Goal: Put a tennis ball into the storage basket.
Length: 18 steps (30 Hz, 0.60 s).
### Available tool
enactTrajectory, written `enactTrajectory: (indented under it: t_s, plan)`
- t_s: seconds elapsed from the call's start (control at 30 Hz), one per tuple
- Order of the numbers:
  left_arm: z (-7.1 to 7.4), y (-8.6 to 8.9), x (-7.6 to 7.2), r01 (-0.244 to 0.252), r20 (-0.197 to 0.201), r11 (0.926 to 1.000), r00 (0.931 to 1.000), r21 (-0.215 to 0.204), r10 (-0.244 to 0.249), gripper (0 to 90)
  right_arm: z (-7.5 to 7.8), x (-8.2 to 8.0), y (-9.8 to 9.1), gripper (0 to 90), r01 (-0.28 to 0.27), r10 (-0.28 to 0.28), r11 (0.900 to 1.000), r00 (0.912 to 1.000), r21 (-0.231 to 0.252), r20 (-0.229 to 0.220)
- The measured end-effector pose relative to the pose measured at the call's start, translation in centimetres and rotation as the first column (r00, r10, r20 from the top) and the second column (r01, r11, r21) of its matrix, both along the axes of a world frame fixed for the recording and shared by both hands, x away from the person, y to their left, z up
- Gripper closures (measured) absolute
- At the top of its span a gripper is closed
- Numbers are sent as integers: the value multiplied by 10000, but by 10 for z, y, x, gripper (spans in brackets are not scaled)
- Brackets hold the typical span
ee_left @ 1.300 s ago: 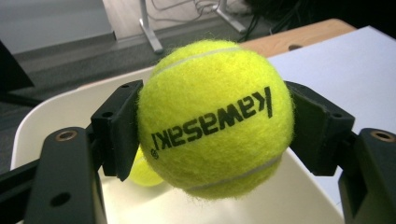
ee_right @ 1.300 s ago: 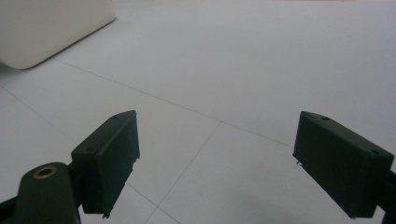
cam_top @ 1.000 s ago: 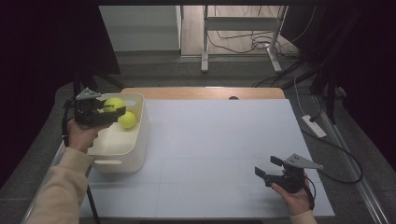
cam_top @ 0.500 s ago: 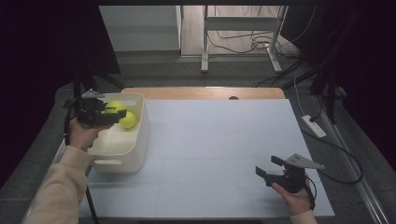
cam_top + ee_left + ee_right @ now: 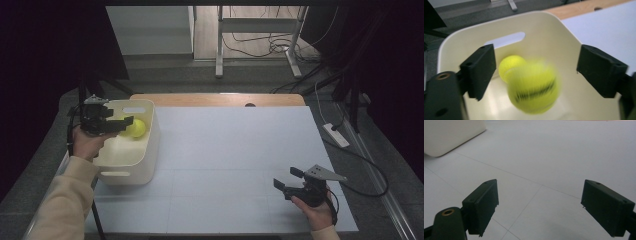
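My left gripper [image 5: 124, 122] hangs over a cream plastic bin [image 5: 151, 150] at the table's left side. Its jaws have just been opening and now stand apart. In the left gripper view [image 5: 536, 53] a blurred yellow tennis ball [image 5: 532, 87] is between and below the jaws, touching neither pad. A second tennis ball [image 5: 510, 63] lies behind it on the bin's floor [image 5: 549, 32]. From above, one yellow ball [image 5: 136, 128] shows by the jaw tips. My right gripper [image 5: 285, 180] rests low at the front right, open with nothing between its jaws [image 5: 540, 185].
A white table top [image 5: 240, 150] stretches between the two hands. The bin's corner [image 5: 449, 135] sits far off in the right gripper view. A wooden strip [image 5: 225, 99] runs along the far edge, with cables on the floor beyond.
The left jaws have opened and the tennis ball they held has dropped from between them toward the bin's floor. The right hand has stayed put.
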State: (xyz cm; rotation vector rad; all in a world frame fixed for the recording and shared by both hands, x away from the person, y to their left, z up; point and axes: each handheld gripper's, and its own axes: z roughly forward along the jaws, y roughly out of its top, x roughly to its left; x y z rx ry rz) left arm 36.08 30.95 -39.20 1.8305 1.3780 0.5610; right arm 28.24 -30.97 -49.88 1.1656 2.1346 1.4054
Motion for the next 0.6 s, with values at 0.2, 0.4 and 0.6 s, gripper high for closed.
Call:
enactTrajectory:
  t_s: [0.2,0.4,0.6]
  plan:
    - [4,2,-10,364,620,9957,9976,-857,-311,91,0,0,0,142,-17,17,10000,10000,-28,12]
    - [6,-2,-19,853,1064,9901,9916,-1111,-735,88,1,0,0,142,-21,21,10000,10000,-31,90]
    - [8,-11,-30,1569,1686,9776,9767,-1403,-1326,91,1,0,1,141,-14,14,10000,10000,-10,79]
